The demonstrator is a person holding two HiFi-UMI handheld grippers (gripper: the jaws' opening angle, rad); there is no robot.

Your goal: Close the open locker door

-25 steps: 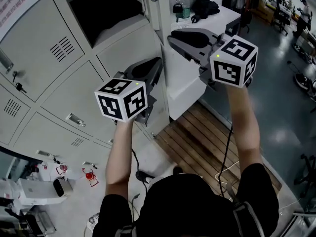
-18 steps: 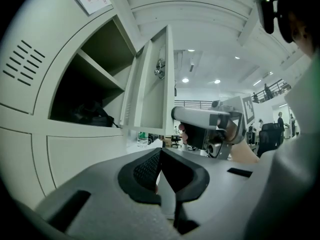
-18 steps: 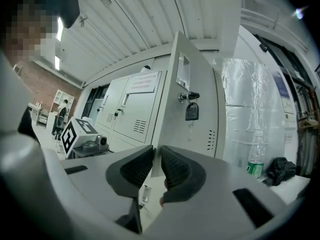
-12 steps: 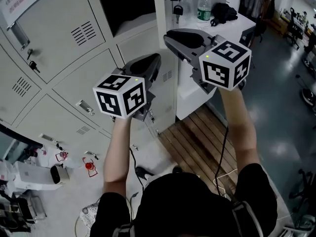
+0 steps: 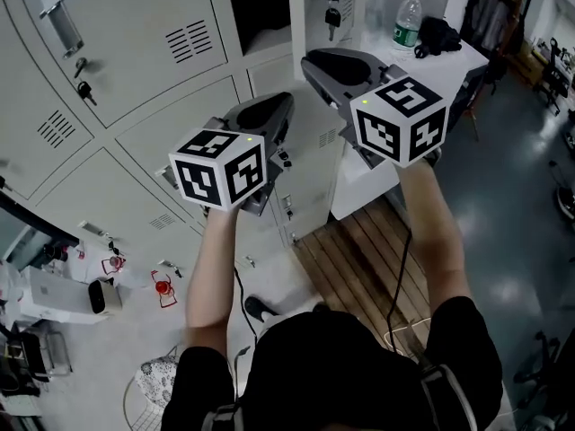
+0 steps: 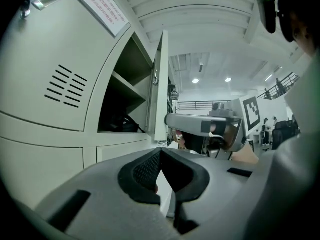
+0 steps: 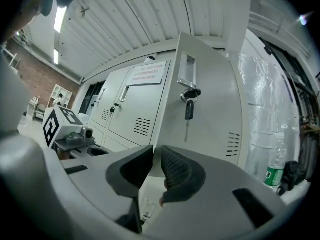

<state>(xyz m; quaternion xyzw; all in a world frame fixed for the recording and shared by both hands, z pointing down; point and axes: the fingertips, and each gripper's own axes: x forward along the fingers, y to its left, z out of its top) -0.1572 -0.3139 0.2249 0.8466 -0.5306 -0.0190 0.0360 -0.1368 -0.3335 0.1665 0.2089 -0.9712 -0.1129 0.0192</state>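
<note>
Left gripper [image 5: 283, 106], fingers pressed together and empty, and right gripper [image 5: 310, 61], fingers a sliver apart and also empty, rise before the lockers. At the right gripper's twelve o'clock the open locker door [image 7: 215, 124] stands out from its compartment [image 6: 120, 101], key [image 7: 189, 110] hanging. Best bet: lay the right fingers flat below the key, near the free edge, and sweep toward nine o'clock until flush.
</note>
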